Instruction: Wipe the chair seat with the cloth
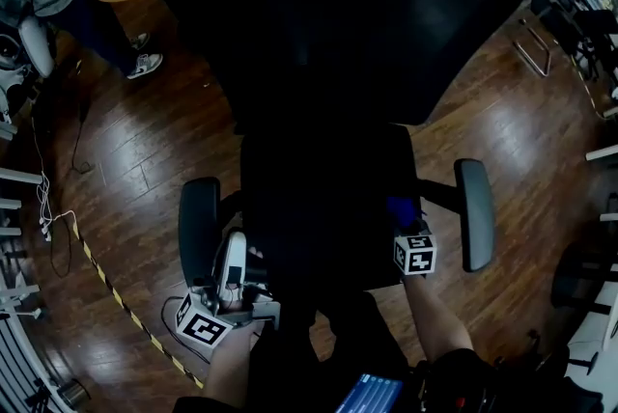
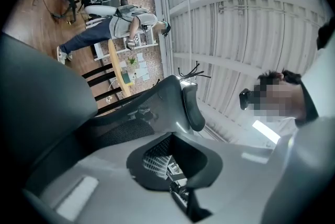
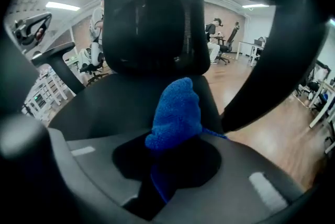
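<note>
The right claw (image 1: 405, 225) is pinching a fluffy blue cloth (image 3: 176, 113), which is bunching up out of the pressed jaws. It is hovering over the right edge of the black office chair seat (image 1: 319, 208), close to the right grey padded armrest (image 1: 474, 213); whether the cloth is touching the seat cannot be told. The left claw (image 1: 234, 252) is pressed together on nothing and is sitting at the seat's left edge, just beside the left armrest (image 1: 198, 228).
</note>
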Motion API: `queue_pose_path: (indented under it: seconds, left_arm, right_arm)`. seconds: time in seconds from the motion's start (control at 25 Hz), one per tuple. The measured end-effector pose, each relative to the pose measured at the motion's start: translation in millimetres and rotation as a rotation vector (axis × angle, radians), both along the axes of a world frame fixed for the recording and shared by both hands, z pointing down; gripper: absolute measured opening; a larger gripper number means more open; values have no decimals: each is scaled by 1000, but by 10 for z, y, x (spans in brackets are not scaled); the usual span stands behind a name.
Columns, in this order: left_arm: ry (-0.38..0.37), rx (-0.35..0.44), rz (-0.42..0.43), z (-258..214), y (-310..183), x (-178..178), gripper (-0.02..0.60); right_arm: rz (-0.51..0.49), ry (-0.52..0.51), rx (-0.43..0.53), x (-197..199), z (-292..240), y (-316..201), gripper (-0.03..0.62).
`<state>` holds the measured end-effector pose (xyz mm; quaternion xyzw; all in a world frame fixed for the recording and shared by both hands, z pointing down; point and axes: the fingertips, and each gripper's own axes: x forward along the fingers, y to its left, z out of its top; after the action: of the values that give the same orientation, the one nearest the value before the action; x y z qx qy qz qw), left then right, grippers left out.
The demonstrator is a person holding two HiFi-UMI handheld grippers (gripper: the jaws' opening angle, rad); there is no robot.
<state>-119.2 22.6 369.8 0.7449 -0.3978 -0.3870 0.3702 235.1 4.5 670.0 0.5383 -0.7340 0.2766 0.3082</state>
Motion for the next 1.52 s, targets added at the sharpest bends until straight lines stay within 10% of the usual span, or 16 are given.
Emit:
queue_pose_path:
  seconds: [0.4,0.96,1.24,1.52]
  left_arm:
    - [-13,-3,4,11,30,55,-5]
    - [-33,7,-37,-122,178,-104,-5]
    - [-39,-2,-24,-65,183,-71,-5]
    - [-30,-7,5,-41,92,128,-5]
  right_arm:
    - [77,-17,19,18,-91,7,81]
    - [-422,-384,-143,-3404,13,1360,81]
    - [-439,-417,-140,-3254,-8,1276,81]
    - [-194,-259,-111,-1545,149,989,81]
